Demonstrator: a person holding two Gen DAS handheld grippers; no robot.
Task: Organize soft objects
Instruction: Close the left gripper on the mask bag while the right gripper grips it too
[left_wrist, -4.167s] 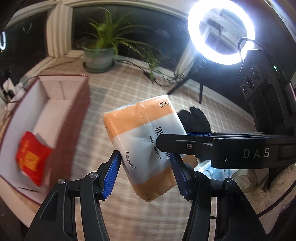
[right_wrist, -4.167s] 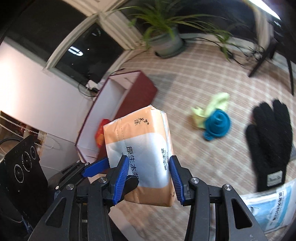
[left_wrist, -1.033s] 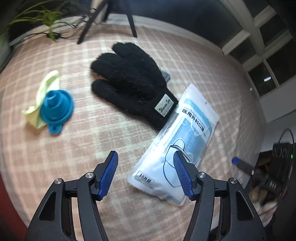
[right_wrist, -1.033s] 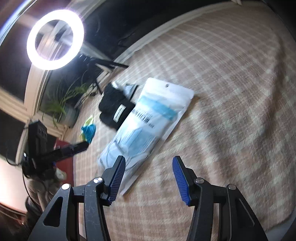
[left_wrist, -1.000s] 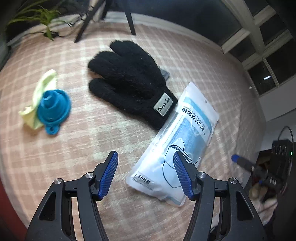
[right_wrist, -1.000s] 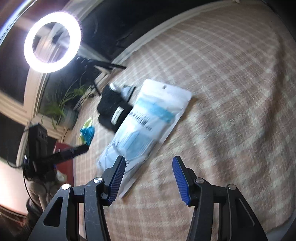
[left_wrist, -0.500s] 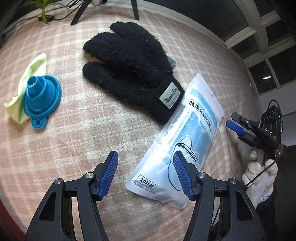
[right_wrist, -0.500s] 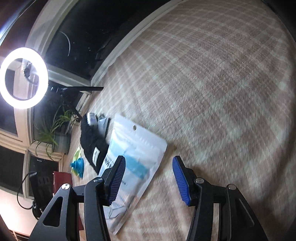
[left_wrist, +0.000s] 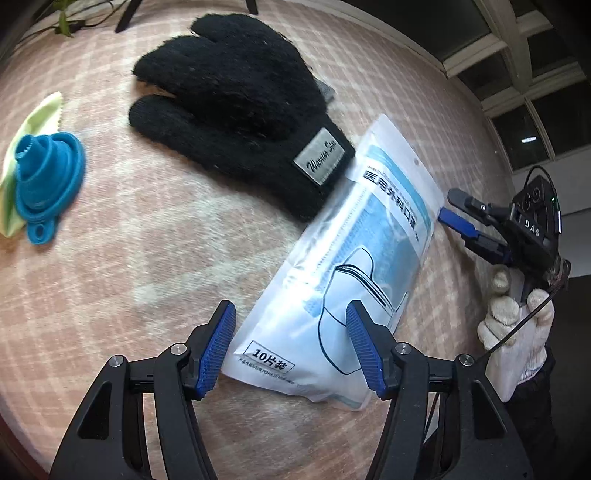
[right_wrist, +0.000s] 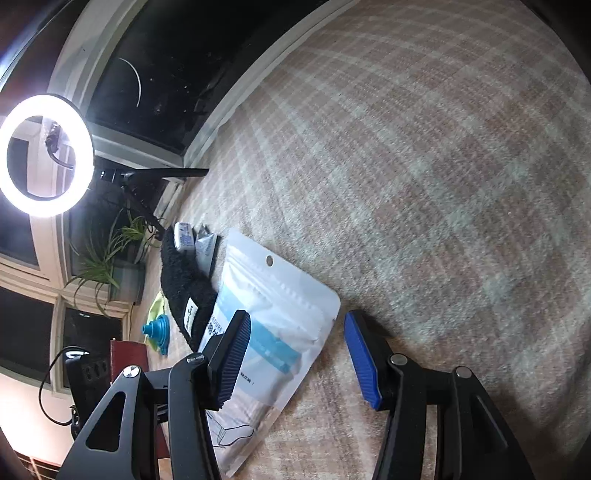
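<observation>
Mask packet (left_wrist: 343, 273) lies on checked carpet (right_wrist: 443, 184) by dark windows (right_wrist: 155, 77), each hand-held gripper (left_wrist: 290, 345) (right_wrist: 295, 360) apart.

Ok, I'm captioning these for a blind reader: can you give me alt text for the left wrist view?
The open left gripper hangs over a flat pack of face masks lying on a checked cloth, beside a black glove. Farther left, a blue funnel sits on a yellow cloth; the open right gripper waits at the right.
</observation>
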